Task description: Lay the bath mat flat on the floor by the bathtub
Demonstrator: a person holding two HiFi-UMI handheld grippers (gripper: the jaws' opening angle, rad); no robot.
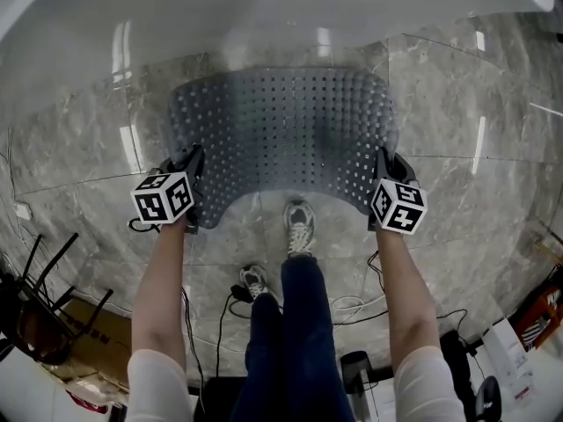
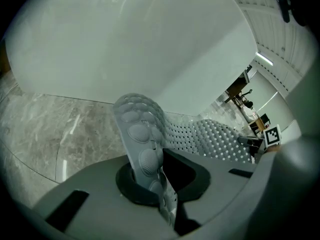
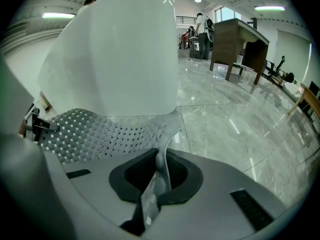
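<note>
While held by two corners, the bath mat [image 1: 281,134] sagged over the floor [image 1: 79,152] beside the bathtub [image 1: 264,16].
Grey, translucent, perforated, suction-cupped; left gripper [image 1: 192,167] and right gripper [image 1: 384,167] each pinched an edge.

The bathtub [image 1: 264,7] runs off the top edge. Both near corners of the bath mat [image 1: 281,130] are tucked out of sight inside the left gripper [image 1: 195,160] and right gripper [image 1: 385,162]. The distant people [image 3: 202,29] are too small to make out.

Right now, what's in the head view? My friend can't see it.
A grey bath mat dotted with holes is held by two corners, the left tongs and right tongs each shut on one, over a grey marble floor beside a white bathtub. The person's arms and sneakers show below.
</note>
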